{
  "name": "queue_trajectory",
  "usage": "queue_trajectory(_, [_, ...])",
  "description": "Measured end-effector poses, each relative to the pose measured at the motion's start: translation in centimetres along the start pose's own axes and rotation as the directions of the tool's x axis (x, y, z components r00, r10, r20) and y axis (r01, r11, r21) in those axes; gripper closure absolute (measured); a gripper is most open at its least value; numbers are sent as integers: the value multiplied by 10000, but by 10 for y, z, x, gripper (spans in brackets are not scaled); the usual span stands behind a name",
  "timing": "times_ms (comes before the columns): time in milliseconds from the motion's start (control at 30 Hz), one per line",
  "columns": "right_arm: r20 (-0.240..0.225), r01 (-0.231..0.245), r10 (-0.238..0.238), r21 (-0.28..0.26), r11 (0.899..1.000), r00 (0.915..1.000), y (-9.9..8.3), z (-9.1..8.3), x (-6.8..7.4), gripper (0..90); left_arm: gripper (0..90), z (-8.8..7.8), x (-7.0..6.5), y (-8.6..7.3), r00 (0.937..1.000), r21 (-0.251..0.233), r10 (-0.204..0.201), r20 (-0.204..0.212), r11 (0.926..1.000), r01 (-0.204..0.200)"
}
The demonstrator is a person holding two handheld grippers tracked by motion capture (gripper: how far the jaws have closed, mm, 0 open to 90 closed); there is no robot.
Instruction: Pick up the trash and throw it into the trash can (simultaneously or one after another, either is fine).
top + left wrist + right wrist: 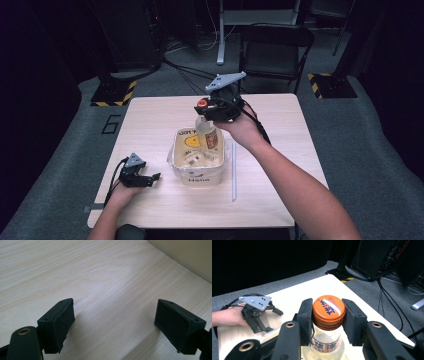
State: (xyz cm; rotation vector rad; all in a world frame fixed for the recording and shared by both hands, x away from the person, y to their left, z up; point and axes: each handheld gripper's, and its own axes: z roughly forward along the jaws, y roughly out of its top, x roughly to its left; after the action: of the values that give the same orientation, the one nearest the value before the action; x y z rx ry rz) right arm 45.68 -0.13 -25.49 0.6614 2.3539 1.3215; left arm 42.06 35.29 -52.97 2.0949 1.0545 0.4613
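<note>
Bottle (207, 136) with an orange cap (328, 308) is clamped at the neck between the jaws of the right gripper (328, 320) and is held upright, its lower part inside the pale tub (200, 179) at the middle of the wooden table (280, 200). Left gripper (150, 178) is rested on the table left of the tub, jaws spread wide with nothing between them. Thin white straw (233, 170) is seen lying just right of the tub.
</note>
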Motion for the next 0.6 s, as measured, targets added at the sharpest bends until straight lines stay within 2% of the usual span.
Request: queue_trajectory(600, [245, -174, 167, 295, 9994, 9996, -28, 22, -1, 618, 161, 0, 0, 0, 10000, -6, 2, -4, 10000, -2])
